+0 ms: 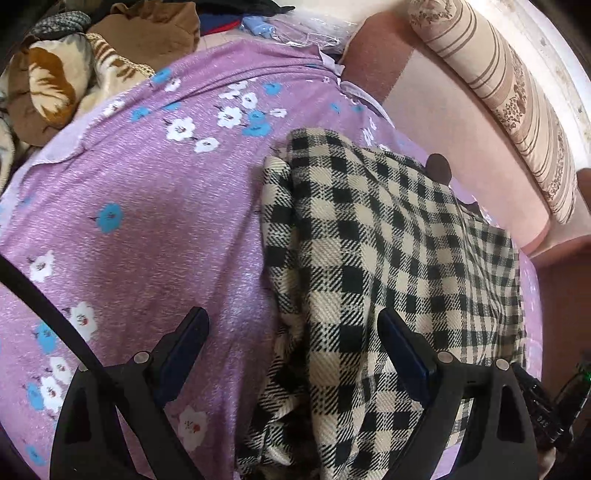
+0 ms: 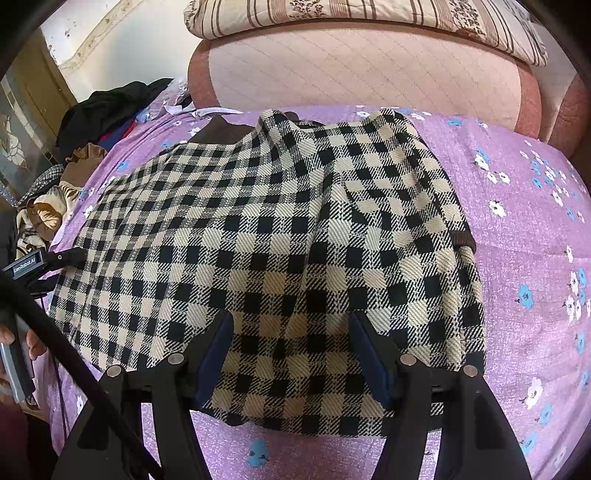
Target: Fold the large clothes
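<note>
A black-and-cream checked garment (image 2: 280,229) with brown trim lies partly folded on a purple flowered bedsheet (image 2: 524,251). It also shows in the left wrist view (image 1: 373,258), where a fold of it hangs bunched at its left edge. My left gripper (image 1: 291,325) is open and empty, its jaws apart over the garment's left edge. My right gripper (image 2: 291,325) is open and empty, hovering over the garment's near hem. The left gripper also shows at the left edge of the right wrist view (image 2: 48,260), beside the garment.
A pink padded headboard (image 2: 369,66) with a striped bolster pillow (image 2: 369,14) stands behind the bed. A heap of brown, tan and dark clothes (image 1: 74,74) lies at the sheet's far side, and also shows in the right wrist view (image 2: 92,125).
</note>
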The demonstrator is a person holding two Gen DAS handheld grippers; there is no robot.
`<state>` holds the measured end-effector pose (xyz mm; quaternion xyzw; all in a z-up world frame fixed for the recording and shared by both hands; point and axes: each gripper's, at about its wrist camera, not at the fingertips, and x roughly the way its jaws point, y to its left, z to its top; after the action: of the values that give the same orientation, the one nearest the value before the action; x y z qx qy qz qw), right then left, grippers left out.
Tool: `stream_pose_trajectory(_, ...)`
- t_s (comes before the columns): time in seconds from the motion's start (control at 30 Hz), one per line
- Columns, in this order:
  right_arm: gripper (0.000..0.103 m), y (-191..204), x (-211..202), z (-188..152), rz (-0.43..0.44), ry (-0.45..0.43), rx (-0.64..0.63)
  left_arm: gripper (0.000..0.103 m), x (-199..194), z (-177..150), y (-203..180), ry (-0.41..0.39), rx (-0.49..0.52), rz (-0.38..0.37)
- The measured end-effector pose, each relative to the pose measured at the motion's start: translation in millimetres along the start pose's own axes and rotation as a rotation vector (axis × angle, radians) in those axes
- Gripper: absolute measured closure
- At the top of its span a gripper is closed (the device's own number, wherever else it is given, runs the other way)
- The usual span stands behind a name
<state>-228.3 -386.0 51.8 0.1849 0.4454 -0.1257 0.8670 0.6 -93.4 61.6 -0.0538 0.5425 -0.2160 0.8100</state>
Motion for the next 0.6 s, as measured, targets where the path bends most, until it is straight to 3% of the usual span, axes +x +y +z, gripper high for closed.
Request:
stream_pose_trajectory(0.2,0.033,-2,2,0,0.018,0.007,0.025,0.012,8,3,-10,-0.003,0.018,-0.074)
stream_pose_trajectory(0.33,0.033,-3,1,1,0.016,0.005,0.028,0.019,17,4,-16,0.015,0.019,-0.118)
stream_pose_trajectory(0.5,0.032,-6,3,1,0.020,0.011,0.042,0.019,21,0,-27,0.011,0.060,-0.113)
stream_pose_trajectory(0.6,0.032,-7,4,2,0.018,0.014,0.040,0.032,18,-5,-37,0.018,0.096,-0.152)
